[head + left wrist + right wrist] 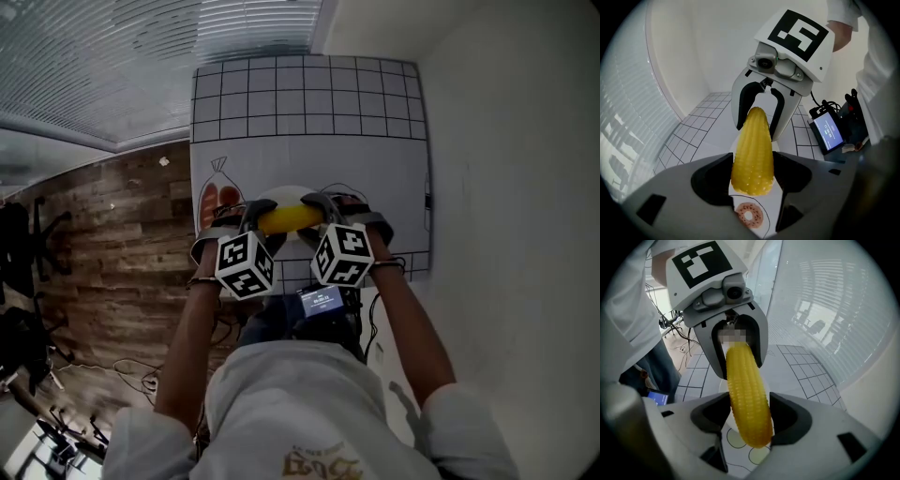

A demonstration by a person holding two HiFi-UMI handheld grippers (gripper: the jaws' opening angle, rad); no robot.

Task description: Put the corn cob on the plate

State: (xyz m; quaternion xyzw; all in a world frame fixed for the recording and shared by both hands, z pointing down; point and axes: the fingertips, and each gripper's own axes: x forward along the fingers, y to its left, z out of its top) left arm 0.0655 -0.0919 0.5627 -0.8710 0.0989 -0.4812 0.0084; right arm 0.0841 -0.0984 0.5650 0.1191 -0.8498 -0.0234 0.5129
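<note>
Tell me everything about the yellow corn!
The corn cob is bright yellow, with neat rows of bumpy kernels and a glossy, plastic-like look. It lies level, held up, pinched at one end by the left gripper and at the other by the right gripper. A white plate shows just behind it.

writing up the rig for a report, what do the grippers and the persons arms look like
The left gripper and right gripper match: light grey shells, black-lined curved jaws, each topped by a white cube with black square markers and a camera below it. The person wears a white short-sleeved shirt.
</note>
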